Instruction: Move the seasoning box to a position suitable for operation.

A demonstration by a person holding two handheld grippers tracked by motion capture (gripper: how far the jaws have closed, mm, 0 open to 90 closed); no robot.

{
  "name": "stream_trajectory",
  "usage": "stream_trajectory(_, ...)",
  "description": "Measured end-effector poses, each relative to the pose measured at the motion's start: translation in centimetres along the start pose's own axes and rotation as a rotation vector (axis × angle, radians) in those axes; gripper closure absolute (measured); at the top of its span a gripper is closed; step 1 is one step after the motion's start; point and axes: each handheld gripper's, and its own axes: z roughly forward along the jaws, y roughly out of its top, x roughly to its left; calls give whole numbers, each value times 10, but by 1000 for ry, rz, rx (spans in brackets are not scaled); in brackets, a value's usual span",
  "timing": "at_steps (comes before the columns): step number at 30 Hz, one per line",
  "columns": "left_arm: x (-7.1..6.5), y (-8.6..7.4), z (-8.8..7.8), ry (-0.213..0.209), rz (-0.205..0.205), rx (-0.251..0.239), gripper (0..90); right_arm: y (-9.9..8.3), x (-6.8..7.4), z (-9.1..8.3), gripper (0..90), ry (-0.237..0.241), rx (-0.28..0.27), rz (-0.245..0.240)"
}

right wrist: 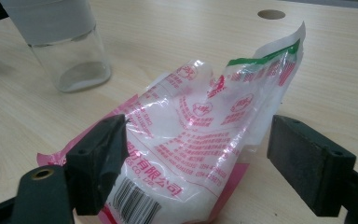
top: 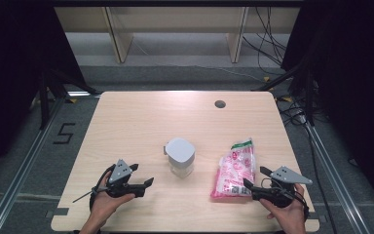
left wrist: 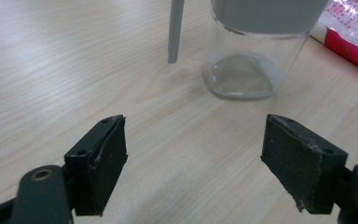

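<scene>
A clear glass jar (top: 180, 163) with a grey square lid stands in the middle of the wooden table (top: 141, 117). To its right lies a pink and white plastic bag (top: 234, 171) of white grains, its top edge cut open. My left gripper (top: 142, 175) rests near the front left of the table, open and empty, pointing at the jar (left wrist: 249, 56). My right gripper (top: 254, 176) is open at the front right, its jaws standing on either side of the bag's (right wrist: 200, 140) lower end without pressing it. The jar (right wrist: 65, 46) stands farther off to the bag's left.
A round cable hole (top: 219, 104) sits near the table's far edge. Black frame posts and cables (top: 292, 102) stand on the floor to the right, and wooden furniture legs (top: 119, 41) stand beyond the table.
</scene>
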Motion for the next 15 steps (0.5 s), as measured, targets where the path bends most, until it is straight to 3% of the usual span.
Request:
stream_trajectory(2, 1, 3, 2, -4, 2, -10, 226, 0, -4, 2, 214, 4, -10, -39)
stream_trajectory(6, 7, 12, 8, 11, 1, -26, 255, 0, -3, 2, 217, 4, -11, -42)
stream_trajectory(8, 11, 17, 12, 10, 9, -37, 293, 0, 0, 0, 218, 3, 4, -11)
stream_trajectory(10, 13, 21, 17, 18, 19, -42, 322, 1, -4, 2, 218, -2, -16, -59)
stream_trajectory(11, 14, 23, 21, 18, 21, -48, 353, 1, -3, 2, 219, 15, -10, -45)
stream_trajectory(15, 16, 30, 30, 18, 33, -58, 376, 1, -1, 2, 222, 7, -4, -32)
